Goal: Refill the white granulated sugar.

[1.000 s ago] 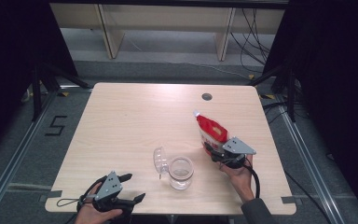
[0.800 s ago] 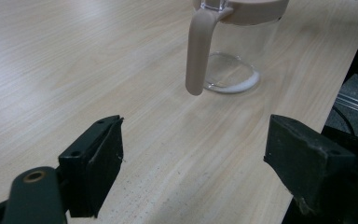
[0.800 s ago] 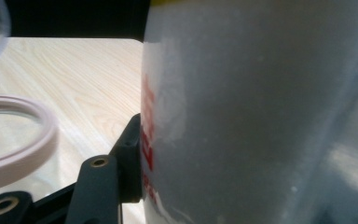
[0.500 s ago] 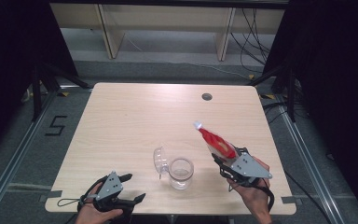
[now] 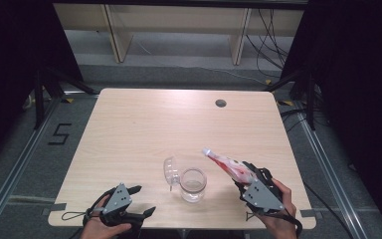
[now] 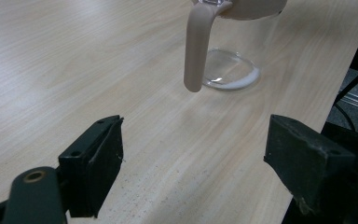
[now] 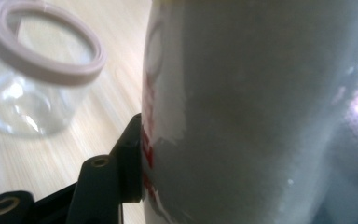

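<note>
Near the tabletop's front edge, our right gripper clamps a tilted bottle beside the jar; our left gripper rests wide open, empty.

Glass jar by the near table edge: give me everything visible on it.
The glass jar is clear, short and round, with a pale pinkish ring at its mouth and a clear hinged lid flipped open to its left. It stands upright and looks empty, untouched, between the open left gripper and the bottle tilted toward it.
</note>
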Tool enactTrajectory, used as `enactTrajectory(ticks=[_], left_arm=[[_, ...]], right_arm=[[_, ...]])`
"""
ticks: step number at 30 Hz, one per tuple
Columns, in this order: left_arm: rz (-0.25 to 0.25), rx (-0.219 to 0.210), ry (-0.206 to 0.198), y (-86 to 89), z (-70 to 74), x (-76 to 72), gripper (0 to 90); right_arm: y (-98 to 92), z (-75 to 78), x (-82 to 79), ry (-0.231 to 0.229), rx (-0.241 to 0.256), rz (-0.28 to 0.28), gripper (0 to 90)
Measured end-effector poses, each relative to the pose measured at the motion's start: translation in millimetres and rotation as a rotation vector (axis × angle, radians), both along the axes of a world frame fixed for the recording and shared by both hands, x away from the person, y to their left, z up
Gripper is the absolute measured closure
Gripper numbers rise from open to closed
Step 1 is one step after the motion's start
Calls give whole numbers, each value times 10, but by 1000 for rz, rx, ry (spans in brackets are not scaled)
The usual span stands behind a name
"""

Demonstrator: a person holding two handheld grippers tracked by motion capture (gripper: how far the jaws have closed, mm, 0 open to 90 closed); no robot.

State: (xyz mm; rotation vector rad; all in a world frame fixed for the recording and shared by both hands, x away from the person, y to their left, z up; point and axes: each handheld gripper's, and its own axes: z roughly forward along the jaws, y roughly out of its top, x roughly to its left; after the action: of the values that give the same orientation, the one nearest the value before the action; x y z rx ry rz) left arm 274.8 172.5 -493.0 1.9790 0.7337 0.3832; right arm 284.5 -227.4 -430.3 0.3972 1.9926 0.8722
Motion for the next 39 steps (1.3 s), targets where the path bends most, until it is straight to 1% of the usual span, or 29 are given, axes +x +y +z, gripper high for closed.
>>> enactTrajectory(ticks=[1,2,4,5,6,8,9,10,12,15,16,17,18,21,22,23,24,25,26,27,28,30,31,32,33,34,36,38,39], left_arm=[[-4,1,2,1,-1,4,189],[-4,1,2,1,-1,4,189],[6,5,8,0,-7,3,189],[-6,35,-13,18,-12,28,189],[9,15,10,7,-21,17,189],[18,6,13,0,-24,13,189],[10,19,5,11,-19,19,186],[10,19,4,10,-19,19,186],[17,20,8,5,-20,11,185],[6,25,6,8,-26,25,184],[12,23,3,3,-31,22,184],[15,17,5,-3,-34,23,183],[14,23,5,0,-35,25,184],[23,24,8,0,-36,23,184],[22,22,8,1,-38,27,184],[20,24,5,4,-39,30,184],[20,24,3,6,-38,31,184],[21,23,5,6,-39,30,183],[21,23,5,5,-40,31,183],[25,35,3,8,-37,29,183],[25,34,4,7,-37,28,184],[22,20,6,4,-41,25,184],[19,31,-2,12,-37,35,183],[23,24,0,10,-47,39,183],[22,23,10,9,-45,35,184],[21,50,3,22,-42,41,184],[26,18,9,1,-49,32,184],[26,17,9,-2,-48,32,184],[23,22,9,2,-47,32,184]], right_arm=[[9,3,-11,-15,-42,-5,466],[9,3,-11,-15,-42,-5,466],[41,-3,-66,-25,-93,-6,467],[56,-6,-79,-33,-121,4,467],[75,-14,-93,-38,-151,6,467],[89,-22,-112,-43,-170,1,467],[107,-18,-122,-78,-221,13,468],[124,-34,-144,-69,-227,1,468],[157,-34,-166,-88,-301,-5,468],[197,-59,-194,-109,-371,-14,469],[212,-46,-179,-151,-430,9,469],[230,-56,-191,-151,-458,-5,469],[249,-61,-189,-177,-504,-6,470],[298,-101,-213,-173,-535,-22,471],[311,-52,-185,-229,-612,27,471],[335,-97,-212,-218,-604,-3,472],[335,-97,-212,-218,-604,-3,472],[364,-95,-229,-240,-650,-10,472],[364,-95,-229,-240,-650,-10,472],[378,-62,-219,-266,-704,13,472],[376,-89,-234,-247,-677,-9,473],[380,-95,-233,-259,-696,-5,474],[386,-95,-224,-276,-732,10,474],[402,-76,-212,-311,-805,32,475],[411,-86,-204,-299,-832,36,475],[406,-114,-205,-310,-824,24,476],[399,-127,-201,-322,-833,26,477],[403,-135,-204,-329,-843,21,478],[428,-102,-191,-357,-885,40,479]])
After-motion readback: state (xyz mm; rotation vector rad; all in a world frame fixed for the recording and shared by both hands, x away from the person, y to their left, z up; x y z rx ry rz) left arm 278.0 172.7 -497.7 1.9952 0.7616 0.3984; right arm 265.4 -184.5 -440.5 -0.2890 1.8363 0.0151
